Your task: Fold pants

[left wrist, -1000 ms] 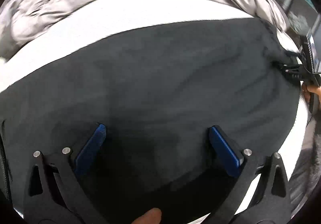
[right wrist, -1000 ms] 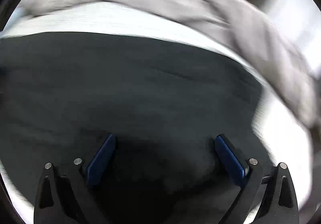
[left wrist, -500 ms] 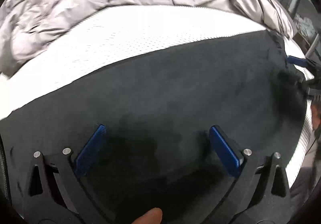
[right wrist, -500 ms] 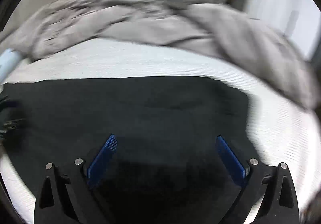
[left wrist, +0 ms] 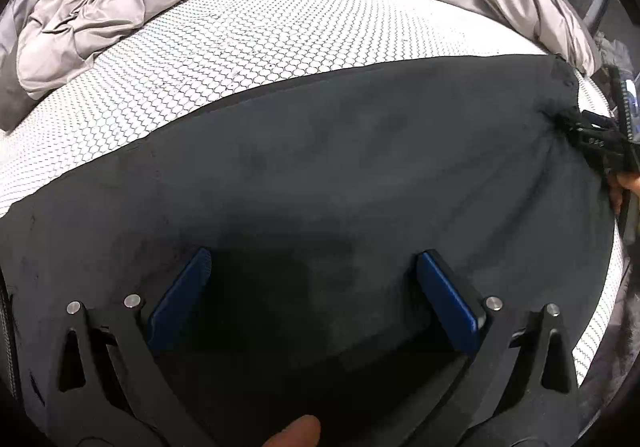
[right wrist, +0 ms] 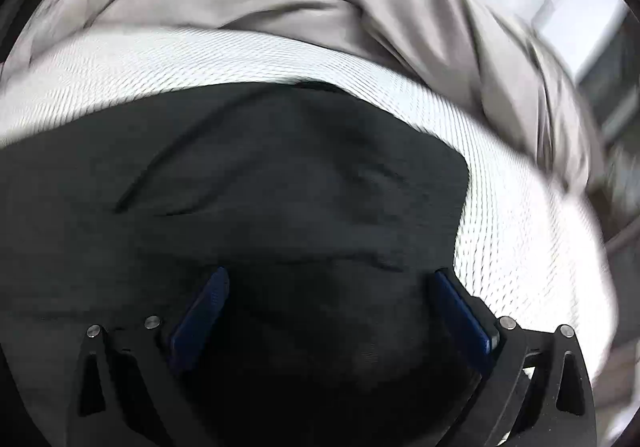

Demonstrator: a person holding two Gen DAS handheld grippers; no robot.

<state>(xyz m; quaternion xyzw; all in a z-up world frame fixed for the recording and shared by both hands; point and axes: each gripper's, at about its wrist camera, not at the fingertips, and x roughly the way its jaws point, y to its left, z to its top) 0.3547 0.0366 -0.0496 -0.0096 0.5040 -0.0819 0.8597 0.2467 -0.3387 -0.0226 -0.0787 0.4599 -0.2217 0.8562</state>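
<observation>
Black, soft-fabric pants [left wrist: 340, 175] lie spread flat on the white honeycomb-patterned mattress [left wrist: 240, 43], ready for folding, with the left tool [left wrist: 312, 271] and right tool [right wrist: 328, 287] poised over them, both released.

right wrist view blurred | pants [left wrist: 320, 167] cut off by frame edge

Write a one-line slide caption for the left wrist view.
Open left gripper poised over dark pants spread on a white mattress, right gripper at the far edge.
</observation>
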